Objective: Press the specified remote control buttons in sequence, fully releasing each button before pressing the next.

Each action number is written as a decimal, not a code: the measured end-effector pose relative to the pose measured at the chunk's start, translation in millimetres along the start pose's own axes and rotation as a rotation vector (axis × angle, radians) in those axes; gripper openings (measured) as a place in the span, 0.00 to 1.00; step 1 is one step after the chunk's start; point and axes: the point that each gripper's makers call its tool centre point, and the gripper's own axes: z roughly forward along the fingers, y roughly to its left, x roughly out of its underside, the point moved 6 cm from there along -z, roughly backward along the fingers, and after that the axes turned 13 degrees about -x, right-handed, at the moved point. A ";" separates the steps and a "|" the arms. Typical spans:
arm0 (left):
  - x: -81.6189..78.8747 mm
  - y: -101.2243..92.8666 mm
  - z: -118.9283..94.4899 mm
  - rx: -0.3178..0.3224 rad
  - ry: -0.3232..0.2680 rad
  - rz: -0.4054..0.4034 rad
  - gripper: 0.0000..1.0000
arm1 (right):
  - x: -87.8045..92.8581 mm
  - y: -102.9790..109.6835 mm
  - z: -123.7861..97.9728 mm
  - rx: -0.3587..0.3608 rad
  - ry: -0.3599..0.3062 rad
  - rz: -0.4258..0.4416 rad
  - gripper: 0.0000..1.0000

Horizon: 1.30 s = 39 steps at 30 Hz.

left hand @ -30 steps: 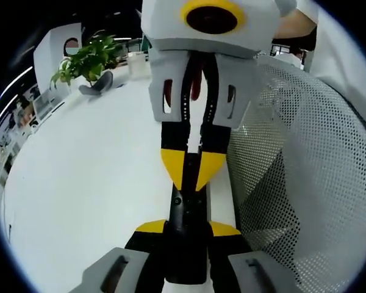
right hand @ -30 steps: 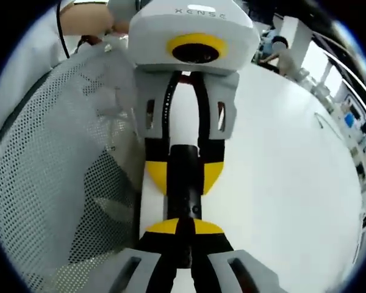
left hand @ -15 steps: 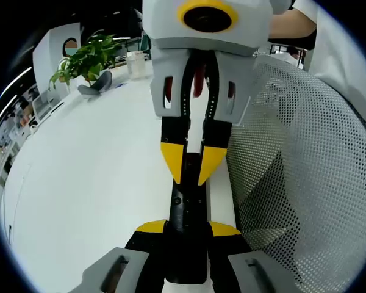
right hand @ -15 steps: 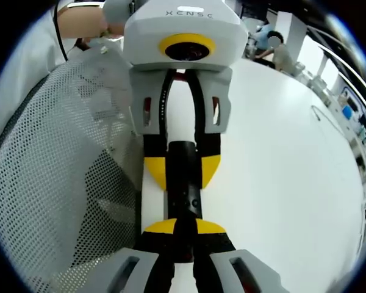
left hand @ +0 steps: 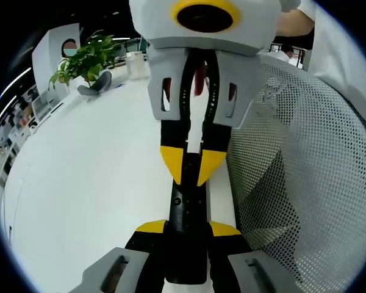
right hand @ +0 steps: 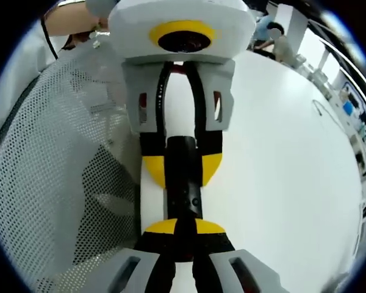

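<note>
Two grippers met nose to nose over the white table [left hand: 79, 183]. We saw the left gripper [left hand: 185, 231] clamped around the black remote control [left hand: 186, 210], which lay along the table's edge beside a mesh chair back [left hand: 305, 177]. The right gripper [right hand: 184, 231] had its yellow tips pinched together on the remote's button face.

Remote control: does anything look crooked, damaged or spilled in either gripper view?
Nothing stands out. The black remote control runs straight between the left gripper and the right gripper, with no visible damage. The white table shows no spill.
</note>
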 end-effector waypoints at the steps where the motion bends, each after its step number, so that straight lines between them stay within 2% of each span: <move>1: 0.0 0.0 -0.1 0.000 0.000 0.001 0.24 | 0.7 -1.2 -0.6 -0.005 -0.041 0.054 0.05; 4: -0.2 0.5 0.0 0.001 -0.001 0.001 0.24 | 3.8 -3.7 -2.9 -0.015 -0.082 0.070 0.05; 7: 0.0 0.5 -0.1 0.002 -0.004 0.001 0.24 | 6.0 -1.8 -3.2 -0.008 -0.097 0.050 0.06; 10: 0.0 0.7 -0.2 0.006 -0.004 0.000 0.24 | 6.9 -1.8 -3.1 -0.001 -0.122 0.071 0.06; 21: 0.1 0.0 -0.1 -0.003 -0.008 -0.010 0.24 | 12.3 -0.7 -5.4 0.015 -0.131 0.093 0.03; 22: 0.1 -0.1 0.0 -0.003 -0.006 -0.009 0.24 | 11.6 -0.5 -5.0 0.016 -0.126 0.089 0.03; 25: -0.2 -0.1 -0.1 -0.004 -0.003 -0.006 0.24 | 7.4 -0.1 -3.3 0.021 -0.051 0.055 0.03; 28: -0.5 0.1 0.0 -0.003 -0.001 -0.005 0.24 | 4.5 1.8 -1.8 0.040 0.009 -0.027 0.03; 32: -0.3 0.0 0.1 -0.004 -0.001 -0.008 0.24 | 5.7 0.7 -2.2 0.032 -0.009 0.004 0.03; 36: -0.6 -0.2 0.0 -0.004 0.003 -0.004 0.24 | 3.9 4.2 -0.3 0.050 0.024 -0.032 0.03; 37: -0.8 -0.1 0.1 -0.004 0.006 -0.002 0.24 | 5.1 2.8 -1.2 0.051 0.012 -0.021 0.03; 38: -0.8 0.0 0.3 -0.004 0.006 -0.002 0.24 | 6.7 1.5 -2.1 0.043 -0.040 0.044 0.03; 39: -0.8 0.1 0.3 -0.004 0.007 -0.003 0.24 | 7.5 0.9 -2.6 0.042 -0.056 0.048 0.03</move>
